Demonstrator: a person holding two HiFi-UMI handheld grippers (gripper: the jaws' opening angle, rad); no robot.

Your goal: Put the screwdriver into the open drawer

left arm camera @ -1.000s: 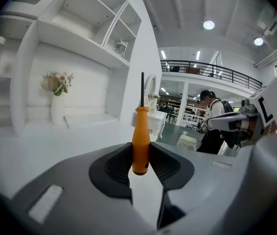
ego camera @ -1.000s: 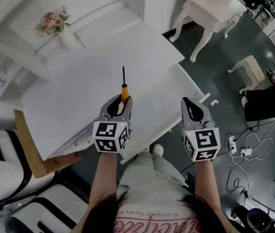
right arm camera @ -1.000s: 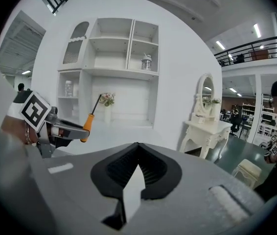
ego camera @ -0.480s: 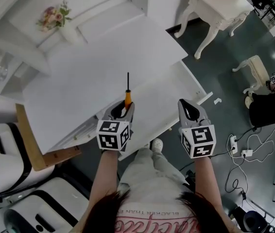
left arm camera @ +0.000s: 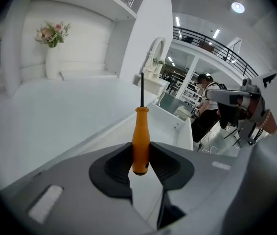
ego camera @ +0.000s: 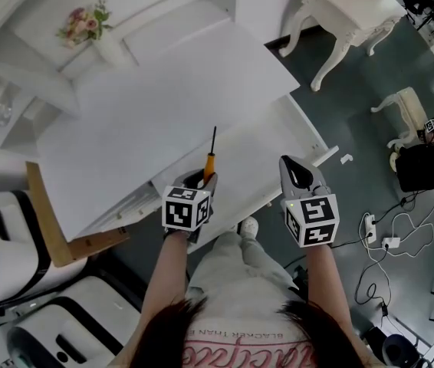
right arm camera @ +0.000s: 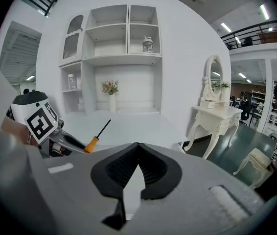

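Note:
The screwdriver [ego camera: 210, 162] has an orange handle and a thin black shaft pointing away from me. My left gripper [ego camera: 199, 178] is shut on the handle and holds it over the open white drawer [ego camera: 259, 159] at the desk's front. In the left gripper view the screwdriver's handle [left arm camera: 141, 140] stands upright between the dark pads, with the drawer [left arm camera: 173, 123] beyond it. My right gripper [ego camera: 299, 172] hovers to the right over the drawer's front edge, shut and empty. From the right gripper view [right arm camera: 137, 166] the screwdriver [right arm camera: 95, 140] shows at the left.
A white desk top [ego camera: 148, 113] with a vase of flowers [ego camera: 94, 37] lies behind the drawer. A wooden board [ego camera: 47, 228] leans at the left. An ornate white table [ego camera: 347, 10], a stool [ego camera: 401, 107] and floor cables [ego camera: 378, 240] are at the right.
My left gripper has come down and nearer with the screwdriver, from over the desk top to over the drawer. The right gripper has sunk a little.

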